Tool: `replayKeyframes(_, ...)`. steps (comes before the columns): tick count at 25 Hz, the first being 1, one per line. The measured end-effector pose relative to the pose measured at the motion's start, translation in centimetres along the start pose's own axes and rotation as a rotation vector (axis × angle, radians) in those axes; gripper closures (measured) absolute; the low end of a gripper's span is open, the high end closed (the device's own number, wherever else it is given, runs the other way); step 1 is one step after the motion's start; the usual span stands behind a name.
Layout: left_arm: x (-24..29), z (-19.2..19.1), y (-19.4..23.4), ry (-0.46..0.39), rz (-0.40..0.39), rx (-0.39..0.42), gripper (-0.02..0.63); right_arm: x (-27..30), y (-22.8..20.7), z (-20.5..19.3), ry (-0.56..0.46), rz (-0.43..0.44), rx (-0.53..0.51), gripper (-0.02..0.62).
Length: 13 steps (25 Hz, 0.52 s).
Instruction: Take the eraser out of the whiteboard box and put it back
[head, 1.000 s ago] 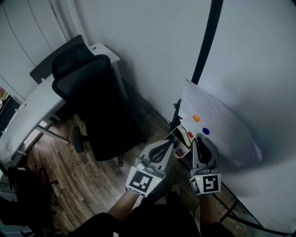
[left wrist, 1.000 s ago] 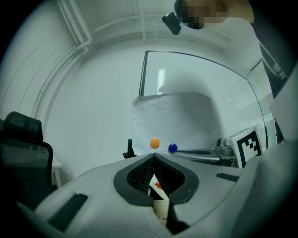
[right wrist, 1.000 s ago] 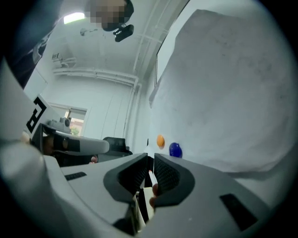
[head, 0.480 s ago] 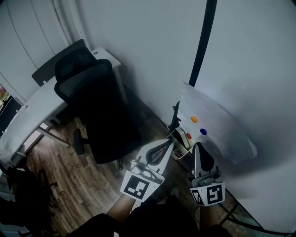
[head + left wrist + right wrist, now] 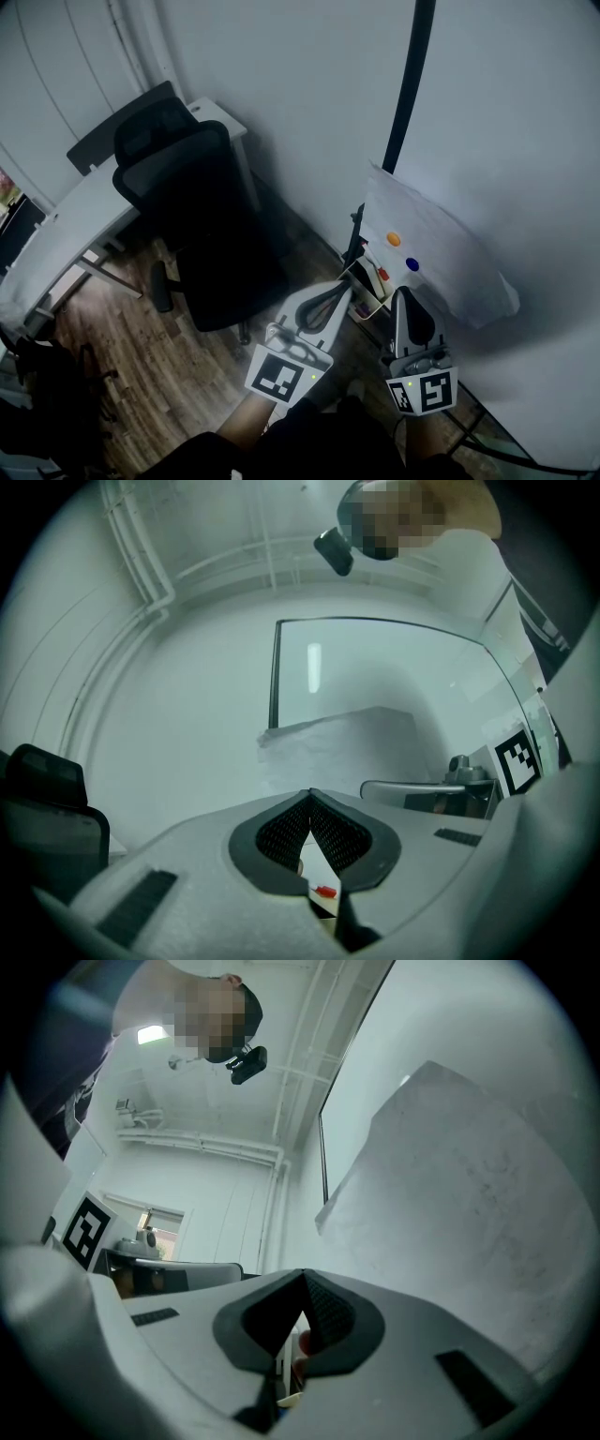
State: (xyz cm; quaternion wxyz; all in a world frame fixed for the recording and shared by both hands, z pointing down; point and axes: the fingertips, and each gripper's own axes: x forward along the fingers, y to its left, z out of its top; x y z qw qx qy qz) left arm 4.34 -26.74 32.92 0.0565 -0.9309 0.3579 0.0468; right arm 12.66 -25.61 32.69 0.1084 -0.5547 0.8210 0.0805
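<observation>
The whiteboard box (image 5: 368, 284) hangs at the board's lower edge with a red marker and other small items in it; I cannot make out the eraser. My left gripper (image 5: 345, 290) is shut and empty just left of the box. Its pads (image 5: 281, 829) meet at the tip, and a red bit shows through the gap below them. My right gripper (image 5: 406, 293) is shut and empty just right of the box, in front of the paper sheet (image 5: 441, 272). In the right gripper view its tips (image 5: 303, 1274) meet against the sheet (image 5: 469, 1176).
The whiteboard (image 5: 525, 141) fills the right side, with a dark post (image 5: 409, 84) at its left edge. Orange (image 5: 394, 240) and blue (image 5: 412, 265) magnets hold the sheet. A black office chair (image 5: 192, 216) and a white desk (image 5: 75, 216) stand at the left on the wood floor.
Both grippers have lifted a little toward me and away from the box, then stayed still. The right gripper's jaws have closed.
</observation>
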Motion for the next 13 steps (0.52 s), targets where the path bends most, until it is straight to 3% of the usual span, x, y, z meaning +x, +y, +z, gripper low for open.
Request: replayKeyframes(13,-0.12,-0.31,-0.35,0.006,0.0,-0.009,0.601,-0.52,-0.2,-0.05,0.011,-0.008,-0.008,0.592)
